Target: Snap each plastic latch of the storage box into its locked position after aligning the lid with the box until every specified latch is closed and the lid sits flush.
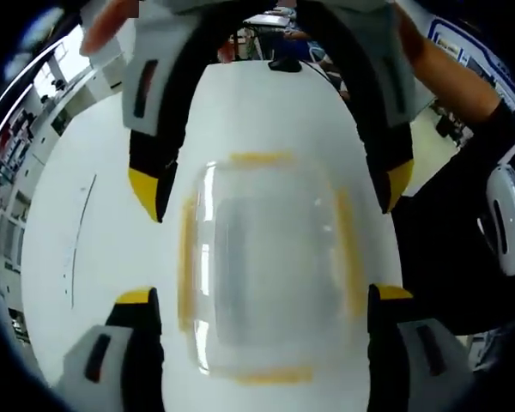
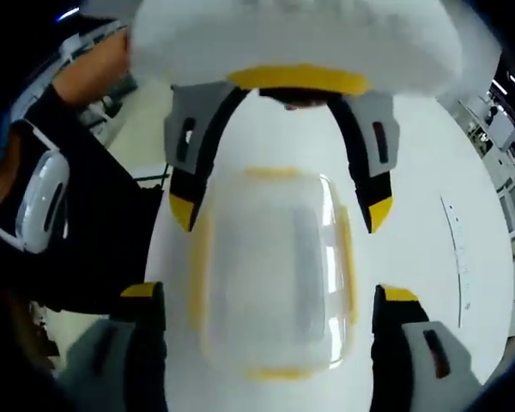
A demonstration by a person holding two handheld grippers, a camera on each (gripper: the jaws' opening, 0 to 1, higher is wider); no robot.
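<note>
In the left gripper view, the left gripper (image 1: pixel 262 296), grey with yellow-tipped jaws, rises from the bottom edge with its jaws spread wide apart and holding nothing. Between and just beyond them lies the clear plastic storage box with a transparent lid and four yellow latches (image 1: pixel 266 266), resting on the white table (image 1: pixel 86 257). One yellow latch sits on each of the box's four sides; whether any is snapped down cannot be told. Across the box, entering from the top of the view, the right gripper (image 1: pixel 270 189) faces this one, its yellow-tipped jaws likewise spread to either side of the box's far end.

In the right gripper view, the right gripper (image 2: pixel 270 296) comes up from the bottom with its jaws well apart, empty, flanking the near end of the storage box (image 2: pixel 270 275). The box lies flat on the white table (image 2: pixel 429 215), centred between the jaws. Beyond it the left gripper (image 2: pixel 279 210) points back, jaws open astride the far end. A person's dark sleeve (image 2: pixel 86 223) shows at the left.
</note>
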